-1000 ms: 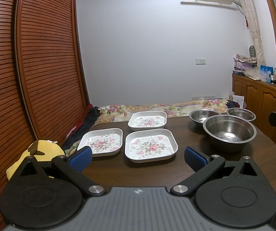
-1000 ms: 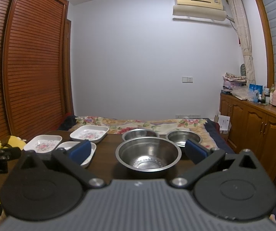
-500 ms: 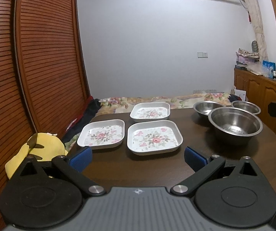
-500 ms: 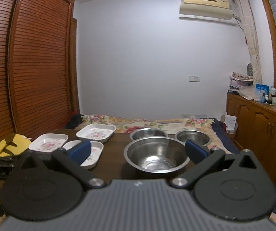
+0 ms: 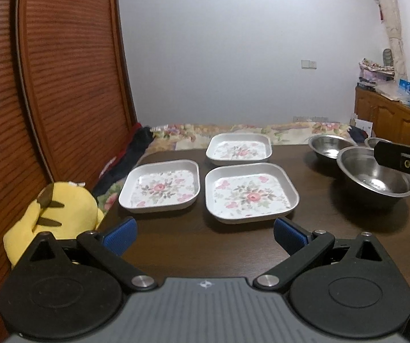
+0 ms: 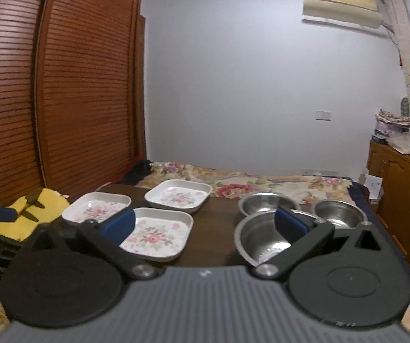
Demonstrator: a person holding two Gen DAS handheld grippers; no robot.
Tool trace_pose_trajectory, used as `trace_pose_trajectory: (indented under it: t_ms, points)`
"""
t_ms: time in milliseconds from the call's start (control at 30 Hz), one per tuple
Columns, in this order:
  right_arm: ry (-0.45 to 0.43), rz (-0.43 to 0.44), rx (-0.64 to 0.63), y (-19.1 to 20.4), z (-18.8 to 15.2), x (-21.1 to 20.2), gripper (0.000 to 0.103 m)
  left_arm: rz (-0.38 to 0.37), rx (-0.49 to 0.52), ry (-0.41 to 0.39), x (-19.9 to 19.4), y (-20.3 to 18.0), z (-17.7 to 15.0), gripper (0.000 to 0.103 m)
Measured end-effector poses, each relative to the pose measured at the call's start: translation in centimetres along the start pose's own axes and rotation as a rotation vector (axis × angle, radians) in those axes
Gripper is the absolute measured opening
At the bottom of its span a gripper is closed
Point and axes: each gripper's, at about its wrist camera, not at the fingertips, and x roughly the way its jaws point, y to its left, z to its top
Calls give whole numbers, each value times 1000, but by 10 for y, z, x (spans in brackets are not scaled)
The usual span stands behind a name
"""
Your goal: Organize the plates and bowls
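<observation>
Both wrist views look forward, low over the desk (image 5: 176,245) near edge toward the far wall. Left view faces the floral plates (image 5: 251,193); right view sits rightward, sharing plates and steel bowls (image 6: 262,235).

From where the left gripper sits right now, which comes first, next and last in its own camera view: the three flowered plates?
1. The front-right plate, just ahead of the left gripper, slightly right.
2. The front-left plate, a little farther, to the left.
3. The back plate, behind the front-right one, at the table's far edge.
</observation>
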Motion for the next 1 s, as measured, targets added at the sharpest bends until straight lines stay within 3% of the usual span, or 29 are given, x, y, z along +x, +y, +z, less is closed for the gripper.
trace_pose_trajectory:
  t_ms: [267, 500, 733, 1000]
  points:
    - [27, 27, -10, 13, 10, 24, 103, 30, -12, 1, 18, 20, 10, 103]
    - [66, 43, -26, 23, 12, 50, 103, 79, 35, 19, 43, 33, 20, 103]
    - [112, 52, -45, 32, 9, 78, 103, 19, 27, 50, 72, 47, 20, 102]
    - [177, 82, -73, 36, 4, 111, 97, -59, 14, 87, 106, 48, 20, 81]
